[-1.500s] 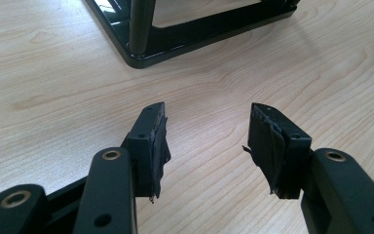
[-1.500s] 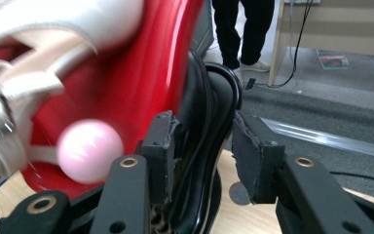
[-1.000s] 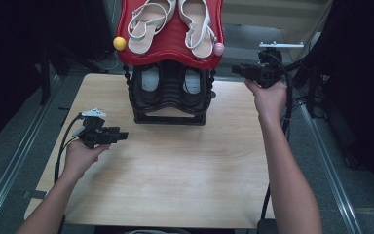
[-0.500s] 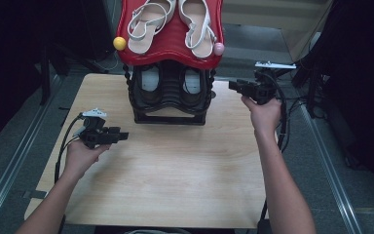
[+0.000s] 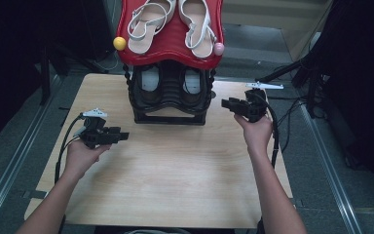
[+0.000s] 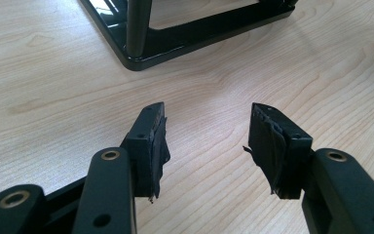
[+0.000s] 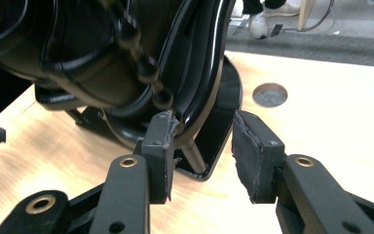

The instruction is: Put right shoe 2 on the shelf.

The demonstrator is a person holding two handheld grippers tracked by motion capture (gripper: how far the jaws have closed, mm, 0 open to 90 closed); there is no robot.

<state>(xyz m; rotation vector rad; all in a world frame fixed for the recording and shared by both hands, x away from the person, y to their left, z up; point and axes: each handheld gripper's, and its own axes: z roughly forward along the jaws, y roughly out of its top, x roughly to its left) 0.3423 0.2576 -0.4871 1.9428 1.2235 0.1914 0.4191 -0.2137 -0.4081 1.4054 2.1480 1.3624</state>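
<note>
A black shoe rack (image 5: 169, 105) stands at the back middle of the wooden table (image 5: 175, 175). Its red top shelf (image 5: 170, 48) carries two white sandals (image 5: 148, 22). A pair of dark shoes (image 5: 151, 83) sits on the black shelf below. My left gripper (image 5: 124, 136) rests low over the table, left of the rack, open and empty. In the left gripper view its jaws (image 6: 207, 129) point at the rack's base (image 6: 175, 41). My right gripper (image 5: 225, 103) is open beside the rack's right side. Its jaws (image 7: 202, 131) hold nothing and face the rack's black frame (image 7: 102, 58).
A yellow ball (image 5: 120, 43) and a pink ball (image 5: 218, 48) sit at the red shelf's front corners. A round hole (image 7: 270, 94) is cut in the table behind the rack. Cables (image 5: 292, 105) trail off the right edge. Bare tabletop lies in front of the rack.
My right hand has come down along the rack's right side, from red shelf height to the lower shelves. The left hand has stayed in place.
</note>
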